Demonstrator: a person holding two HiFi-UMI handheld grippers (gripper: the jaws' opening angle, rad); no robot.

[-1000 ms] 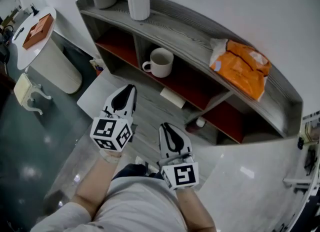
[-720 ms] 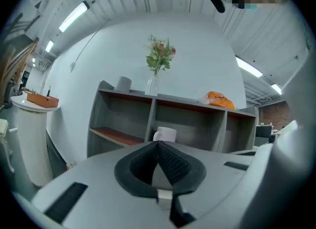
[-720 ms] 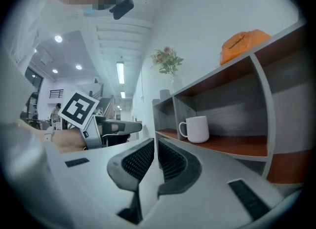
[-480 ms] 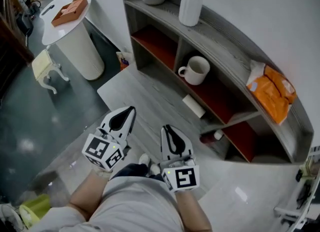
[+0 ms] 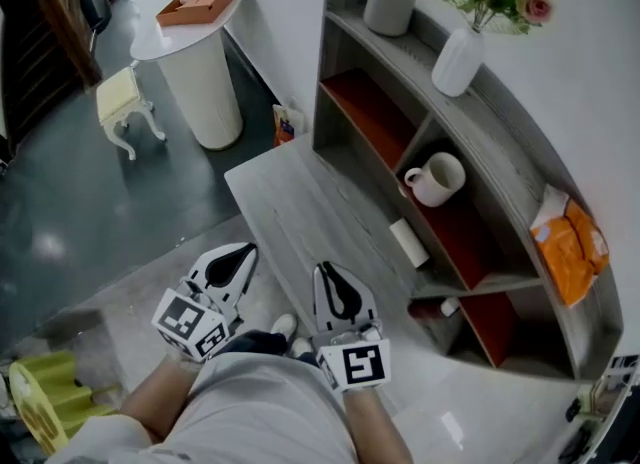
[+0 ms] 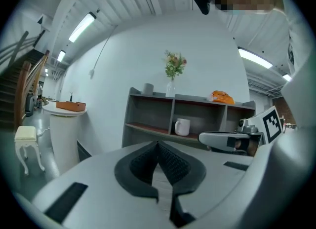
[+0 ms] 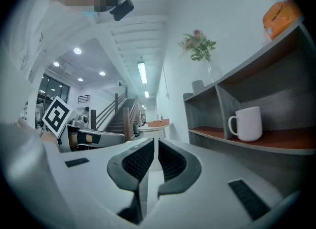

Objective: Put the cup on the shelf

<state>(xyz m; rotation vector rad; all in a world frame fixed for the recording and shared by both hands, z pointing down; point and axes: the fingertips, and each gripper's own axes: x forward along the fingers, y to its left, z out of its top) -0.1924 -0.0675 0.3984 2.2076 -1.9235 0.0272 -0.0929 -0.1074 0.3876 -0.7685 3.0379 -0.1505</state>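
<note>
A white cup (image 5: 437,179) with a handle stands upright in the middle compartment of the grey shelf (image 5: 520,167), on its red board. It also shows in the left gripper view as the cup (image 6: 182,127) and in the right gripper view as the cup (image 7: 247,123). My left gripper (image 5: 225,270) and right gripper (image 5: 335,292) hang close to the person's body, well back from the shelf. Both are shut with nothing between the jaws. In the gripper views the left gripper (image 6: 158,145) and the right gripper (image 7: 155,143) point toward the shelf.
On the shelf top stand a white vase of flowers (image 5: 458,60), a grey pot (image 5: 390,7) and an orange bag (image 5: 570,242). A small white box (image 5: 408,242) lies on the low grey platform. A white round pedestal table (image 5: 200,62), a small stool (image 5: 125,102) and a yellow-green object (image 5: 40,402) are at the left.
The head view has swung, so the shelf and cup now lie further right and the pedestal table shows more. Both grippers stay shut near the body.
</note>
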